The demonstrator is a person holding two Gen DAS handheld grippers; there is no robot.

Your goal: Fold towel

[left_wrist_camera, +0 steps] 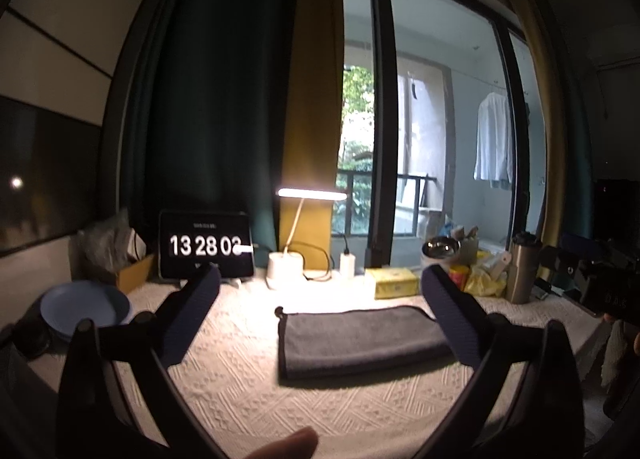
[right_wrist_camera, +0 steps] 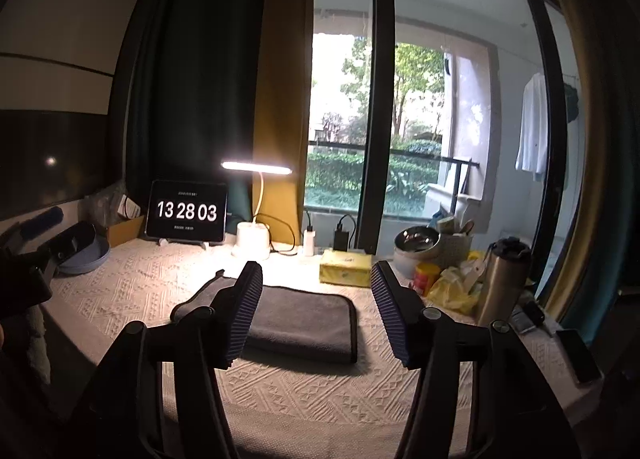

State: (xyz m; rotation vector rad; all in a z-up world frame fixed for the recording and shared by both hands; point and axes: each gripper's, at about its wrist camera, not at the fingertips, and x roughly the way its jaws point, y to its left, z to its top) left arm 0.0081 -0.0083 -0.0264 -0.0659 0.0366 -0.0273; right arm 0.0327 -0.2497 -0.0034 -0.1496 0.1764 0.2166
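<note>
Cream patterned cloth (left_wrist_camera: pixel 248 391) covers the desk in front of a dark curtain and balcony window, and the grey towel (left_wrist_camera: pixel 360 339) lies folded flat on it under the lamp (left_wrist_camera: pixel 312 193). I see my left gripper (left_wrist_camera: pixel 320 311) raised above the cloth, fingers spread wide, holding nothing. My right gripper (right_wrist_camera: pixel 316 311) hovers level over the towel's near side, likewise wide apart and empty.
</note>
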